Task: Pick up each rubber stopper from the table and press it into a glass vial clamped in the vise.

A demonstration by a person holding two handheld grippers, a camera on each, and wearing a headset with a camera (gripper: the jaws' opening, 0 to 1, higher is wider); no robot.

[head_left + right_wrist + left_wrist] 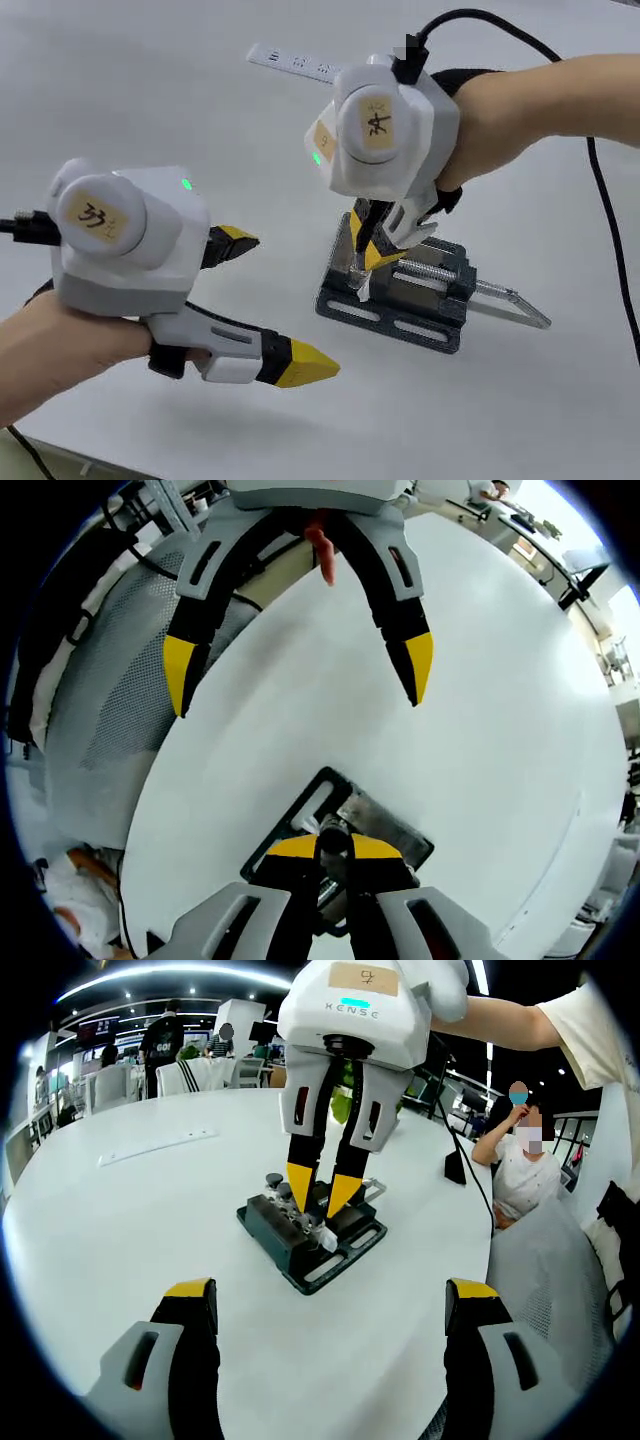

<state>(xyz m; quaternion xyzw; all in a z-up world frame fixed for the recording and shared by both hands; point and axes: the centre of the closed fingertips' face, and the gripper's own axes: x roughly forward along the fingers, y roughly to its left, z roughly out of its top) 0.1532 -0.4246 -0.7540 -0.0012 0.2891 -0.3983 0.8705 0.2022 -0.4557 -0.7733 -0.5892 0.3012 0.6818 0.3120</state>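
Rubber stopper (pixel 333 833): a small dark round piece, pinched between the fingers of the right gripper (pixel 333 848), which are clenched on it directly above the vise (pixel 392 832). The glass vial (pixel 358 284) stands upright in the vise just beneath those fingers. Whether the stopper is seated in its mouth cannot be told.

Left gripper (pixel 282 303): fingers released and spread wide, grasping nothing. It hovers over the bare surface (pixel 150 110) on the near-left side of the vise, apart from it.

Edges and open room:
- The vise sits well in from the rim of the surface, with open white ground on every side.
- The screw handle (pixel 512 298) juts out to the right and lies low on the surface.
- A black cable (pixel 605 210) leaves the top of the right gripper and trails down the right side of the head view.
- A white strip (pixel 293 63) lies flat beyond the vise, well apart from it.
- Dark-capped vials (pixel 272 1180) stand at the far end of the vise in the left gripper view.

Surface and room: the top is plain white, and its rim curves in both gripper views. A grey mesh chair (pixel 560 1270) stands just past the rim, with a seated person (pixel 520 1165) behind it. Farther back are more chairs, a standing figure and a bright ceiling light strip.
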